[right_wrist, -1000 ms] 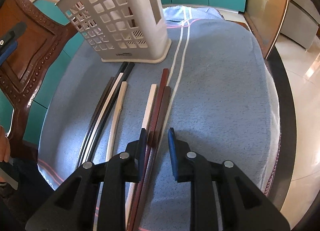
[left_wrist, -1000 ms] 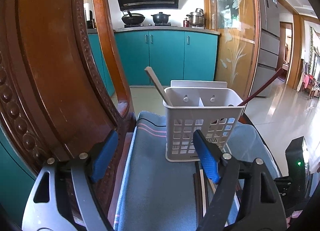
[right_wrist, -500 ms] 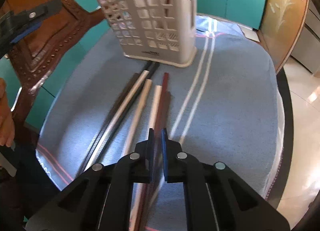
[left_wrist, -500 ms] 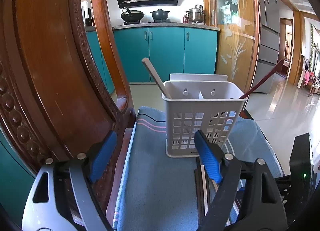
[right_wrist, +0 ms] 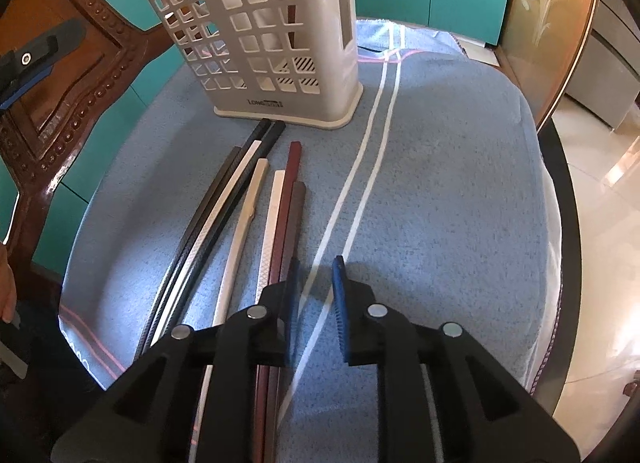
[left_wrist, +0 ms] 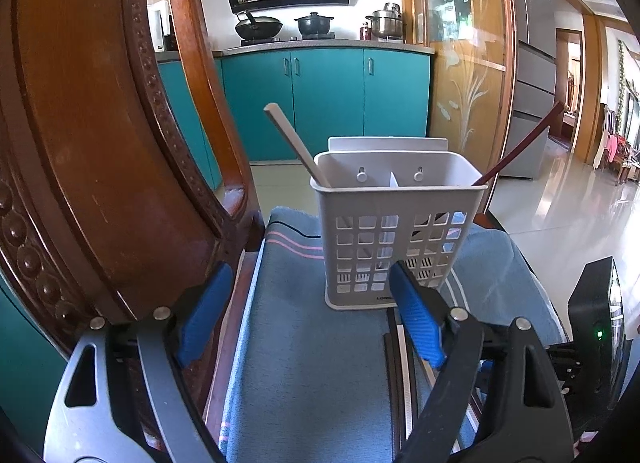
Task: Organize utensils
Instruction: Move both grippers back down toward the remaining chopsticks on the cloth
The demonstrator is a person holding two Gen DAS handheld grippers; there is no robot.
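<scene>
Opening again, my right gripper [right_wrist: 316,283] has parted after a pinch that caught nothing; the dark red chopstick [right_wrist: 286,223] stays on the towel [right_wrist: 440,203]. My left gripper [left_wrist: 308,315] hangs spread, empty, facing the caddy [left_wrist: 394,231].
</scene>
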